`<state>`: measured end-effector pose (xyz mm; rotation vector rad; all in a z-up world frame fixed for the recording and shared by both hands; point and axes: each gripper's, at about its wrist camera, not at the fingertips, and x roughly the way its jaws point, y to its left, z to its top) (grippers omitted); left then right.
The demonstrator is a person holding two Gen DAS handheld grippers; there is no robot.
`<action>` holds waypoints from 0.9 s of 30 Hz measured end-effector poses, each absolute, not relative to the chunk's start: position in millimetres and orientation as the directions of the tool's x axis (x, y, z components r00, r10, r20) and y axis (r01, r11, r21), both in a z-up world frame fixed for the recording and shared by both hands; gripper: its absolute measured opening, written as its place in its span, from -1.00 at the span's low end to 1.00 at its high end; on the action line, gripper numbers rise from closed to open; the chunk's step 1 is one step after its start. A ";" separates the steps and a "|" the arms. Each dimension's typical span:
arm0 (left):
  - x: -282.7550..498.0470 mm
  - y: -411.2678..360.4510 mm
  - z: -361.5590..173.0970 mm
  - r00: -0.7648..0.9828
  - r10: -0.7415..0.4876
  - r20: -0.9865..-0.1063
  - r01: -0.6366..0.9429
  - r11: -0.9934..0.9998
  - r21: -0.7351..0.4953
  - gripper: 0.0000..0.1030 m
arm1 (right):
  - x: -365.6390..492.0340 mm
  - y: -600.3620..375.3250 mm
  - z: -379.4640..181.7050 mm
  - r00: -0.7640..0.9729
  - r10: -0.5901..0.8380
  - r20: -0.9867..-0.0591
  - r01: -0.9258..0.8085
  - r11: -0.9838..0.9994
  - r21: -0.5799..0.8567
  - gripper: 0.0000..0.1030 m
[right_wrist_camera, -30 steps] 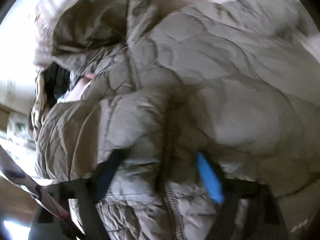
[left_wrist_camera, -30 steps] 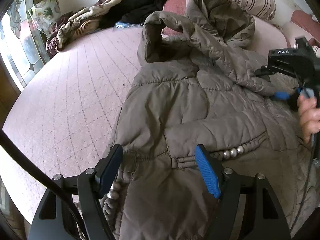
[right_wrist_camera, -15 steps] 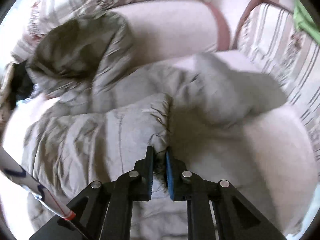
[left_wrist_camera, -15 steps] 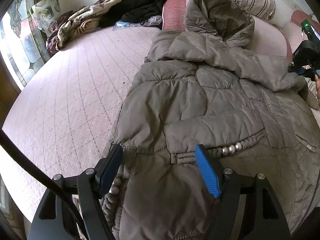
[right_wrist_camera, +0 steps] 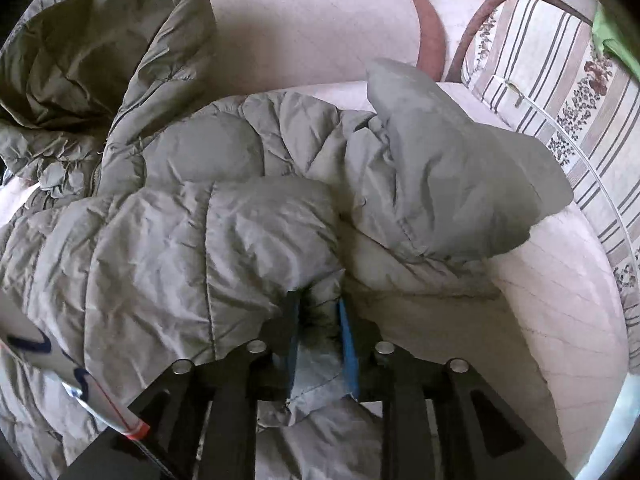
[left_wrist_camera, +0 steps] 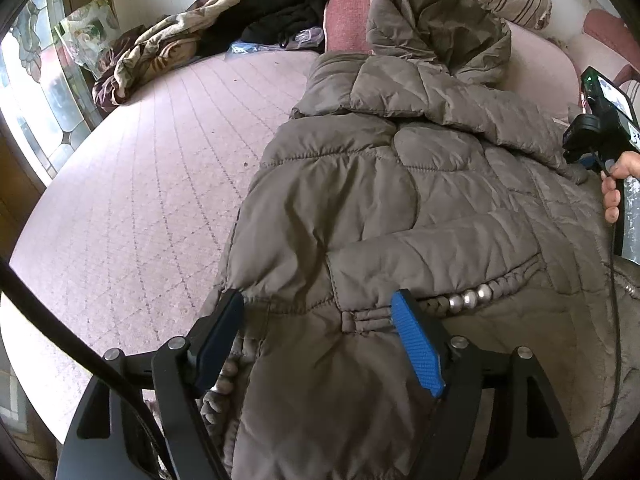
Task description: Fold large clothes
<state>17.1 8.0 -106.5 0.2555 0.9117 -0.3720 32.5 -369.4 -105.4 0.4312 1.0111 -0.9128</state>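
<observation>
A large olive-grey quilted hooded jacket [left_wrist_camera: 380, 200] lies spread on a pink bed, its hood [left_wrist_camera: 436, 28] toward the pillows. One sleeve lies folded across its chest. My left gripper [left_wrist_camera: 320, 332] is open and hovers over the jacket's waist near a braided cord with silver beads [left_wrist_camera: 468, 300]. My right gripper [right_wrist_camera: 318, 320] is shut on the end of the jacket's sleeve [right_wrist_camera: 240, 240], with fabric pinched between the blue pads. It shows at the right edge of the left wrist view [left_wrist_camera: 600, 120], held by a hand.
The pink quilted bedspread [left_wrist_camera: 140, 200] extends to the left. A heap of brown and black clothes [left_wrist_camera: 200, 40] lies at the far left corner. Striped floral pillows [right_wrist_camera: 560, 100] stand along the headboard. A stained-glass window [left_wrist_camera: 40, 80] is on the left.
My right gripper closed on the sleeve end and drew it out to the right, so the sleeve now lies flat across the jacket's chest. My left gripper has stayed in place.
</observation>
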 end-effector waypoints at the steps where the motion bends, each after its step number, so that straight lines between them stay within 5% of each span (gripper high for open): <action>1: 16.7 7.4 -106.8 0.559 -0.199 -0.805 0.415 0.907 0.064 0.53 | 33.3 -369.4 -106.4 0.211 -0.455 -0.865 0.814 0.572 -0.103 -0.27; 2: 16.3 7.5 -107.1 0.564 -0.188 -0.804 0.410 0.909 0.074 0.56 | 31.9 -369.9 -104.9 0.185 -0.476 -0.860 0.814 0.564 -0.137 0.03; 4: 15.7 9.3 -108.2 0.566 -0.179 -0.804 0.397 0.915 0.075 0.63 | 20.7 -373.2 -92.0 0.185 -0.487 -0.853 0.827 0.546 -0.133 0.21; 10: 12.6 14.5 -113.6 0.581 -0.166 -0.797 0.370 0.926 0.077 0.77 | -41.8 -397.8 -45.3 0.255 -0.471 -0.844 0.863 0.506 -0.021 0.23; 13: 9.9 14.6 -116.4 0.597 -0.157 -0.787 0.363 0.927 0.091 0.83 | -96.3 -431.6 -37.7 0.245 -0.453 -0.857 0.896 0.444 0.021 0.39; 18: 0.1 14.4 -122.2 0.633 -0.139 -0.762 0.366 0.921 0.136 0.86 | -180.0 -485.9 -50.7 0.223 -0.387 -0.894 0.950 0.293 0.110 0.37; 21: -6.3 15.8 -123.9 0.659 -0.138 -0.739 0.366 0.918 0.155 0.86 | -221.1 -512.5 -64.4 0.229 -0.359 -0.905 0.964 0.211 0.160 0.18; 27: -12.8 11.2 -125.5 0.701 -0.091 -0.707 0.337 0.916 0.216 0.91 | -248.2 -571.9 -103.7 0.375 -0.305 -0.875 0.924 0.051 0.378 0.15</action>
